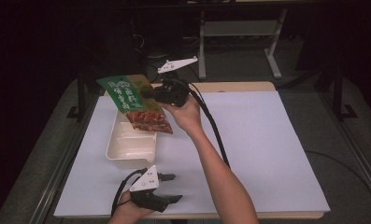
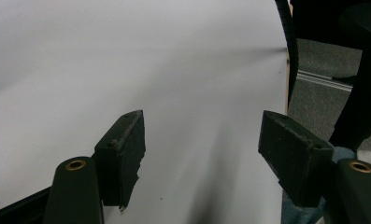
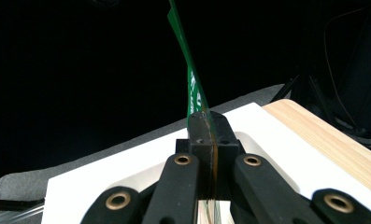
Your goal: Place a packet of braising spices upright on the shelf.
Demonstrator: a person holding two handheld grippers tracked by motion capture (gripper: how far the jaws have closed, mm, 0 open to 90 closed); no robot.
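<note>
A green snack packet [image 1: 131, 101] with a red food picture hangs tilted in the air above the far end of a white divided tray [image 1: 128, 148]. My right gripper [image 1: 151, 93] is shut on the packet's right edge, held by a hand reaching in from the bottom. In the right gripper view the jaws are pressed together on the thin green packet [image 3: 191, 84], seen edge-on. My left gripper [image 1: 174, 188] rests near the table's front edge, just in front of the tray, open with nothing between its fingers [image 2: 122, 149].
A white sheet [image 1: 262, 144] covers the wooden table [image 1: 239, 87]. The right gripper's black cable [image 1: 216, 130] trails along the forearm. Dark floor, a metal frame and table legs lie beyond the far edge.
</note>
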